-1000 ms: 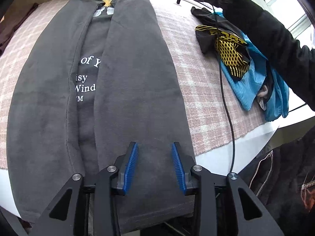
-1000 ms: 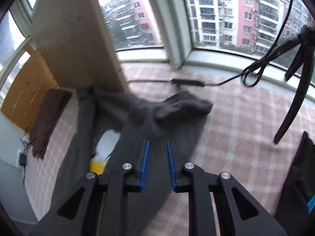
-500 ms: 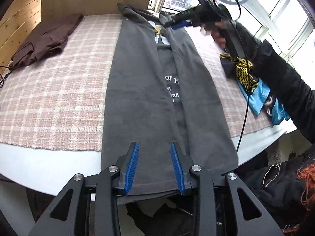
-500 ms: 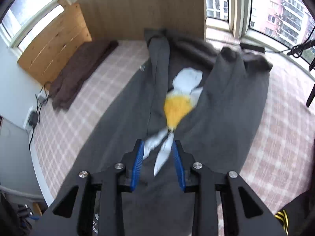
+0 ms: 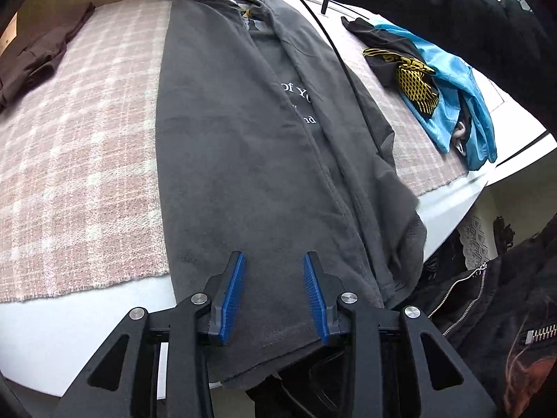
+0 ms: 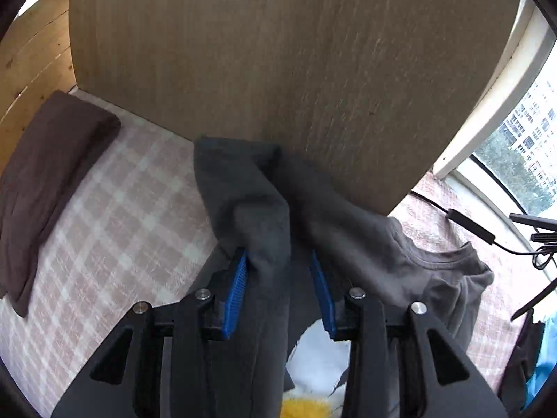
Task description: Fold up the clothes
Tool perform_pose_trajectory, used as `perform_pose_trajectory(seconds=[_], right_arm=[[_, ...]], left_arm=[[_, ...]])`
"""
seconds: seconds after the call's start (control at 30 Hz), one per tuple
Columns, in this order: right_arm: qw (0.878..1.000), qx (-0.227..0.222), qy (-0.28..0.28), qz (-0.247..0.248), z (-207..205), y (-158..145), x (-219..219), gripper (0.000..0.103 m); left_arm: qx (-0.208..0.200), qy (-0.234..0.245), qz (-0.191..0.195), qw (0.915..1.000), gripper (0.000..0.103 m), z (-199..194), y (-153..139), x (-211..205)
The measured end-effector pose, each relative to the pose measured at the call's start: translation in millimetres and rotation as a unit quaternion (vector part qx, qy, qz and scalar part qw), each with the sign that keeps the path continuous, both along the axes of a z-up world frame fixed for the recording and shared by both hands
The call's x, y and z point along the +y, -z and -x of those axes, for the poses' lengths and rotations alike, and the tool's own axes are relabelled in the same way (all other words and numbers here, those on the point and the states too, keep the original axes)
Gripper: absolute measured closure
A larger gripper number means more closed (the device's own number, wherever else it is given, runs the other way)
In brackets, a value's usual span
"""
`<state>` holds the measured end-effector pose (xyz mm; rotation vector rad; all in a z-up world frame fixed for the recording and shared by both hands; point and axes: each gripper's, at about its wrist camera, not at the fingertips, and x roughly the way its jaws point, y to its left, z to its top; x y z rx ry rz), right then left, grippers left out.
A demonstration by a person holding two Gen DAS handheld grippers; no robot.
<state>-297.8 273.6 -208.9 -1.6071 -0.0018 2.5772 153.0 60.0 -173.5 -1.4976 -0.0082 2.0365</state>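
Grey shirt (image 5: 250, 146), white lettering partly reading "of Yo" and "nd", lies lengthwise under the released left gripper (image 5: 274, 292) nearby, while the released right gripper (image 6: 281, 289) straddles its far collar.

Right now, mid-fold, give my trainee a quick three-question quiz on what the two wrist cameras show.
1. True or false: both sides of the gray T-shirt are already folded in toward its middle.
2. Which end of the shirt do the left tongs hover over: A collar, B bottom hem, C sleeve?
3. Fill in: the blue garment lies in a pile on the shirt's ____ side in the left wrist view.

Key
1. True: only a strip of the white print shows.
2. B, open, near the table edge; the right tongs, also open, straddle the collar end.
3. Right, with a black and yellow garment.
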Motion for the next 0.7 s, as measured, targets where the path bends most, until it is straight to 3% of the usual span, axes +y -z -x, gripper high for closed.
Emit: perform_pose_trajectory(seconds=[0.03,0.07,0.17,0.2,0.23,0.37,0.53,0.6,0.7], right_arm=[[0.999,-0.002,0.021,0.024,-1,2,12,0.091],[0.998,-0.004,0.043,0.049,-3,4,24,0.097],[0.987,-0.009,0.107,0.121,-7,9,59,0.095],[0.981,-0.011,0.128,0.145,-9,11,71,0.087],[0.98,-0.026,0.13,0.146,-12,14,74,0.079],[0.988,-0.012,0.111,0.107,-48,-18,67,0.078],[0.977,0.015,0.046,0.208,-164,-82,43,0.067],[0.98,0.011,0.011,0.2,-231,-85,10,0.066],[0.982,-0.036,-0.013,0.185,-301,-53,-41,0.066]], left_arm=[[-0.001,0.001,-0.005,1.0,0.069,1,0,-1],[-0.002,0.0,-0.011,0.9999,0.069,3,1,-3],[-0.002,0.003,-0.022,0.9998,0.069,4,2,-7],[-0.002,0.005,-0.025,0.9997,0.069,4,3,-8],[-0.002,0.006,-0.028,0.9996,0.069,5,3,-10],[-0.008,0.014,-0.035,0.9993,0.069,7,4,-13],[-0.008,0.051,-0.022,0.9984,0.069,7,0,-13],[-0.006,0.067,-0.018,0.9976,0.069,7,-2,-17],[-0.006,0.082,-0.025,0.9963,0.069,8,-11,-24]])
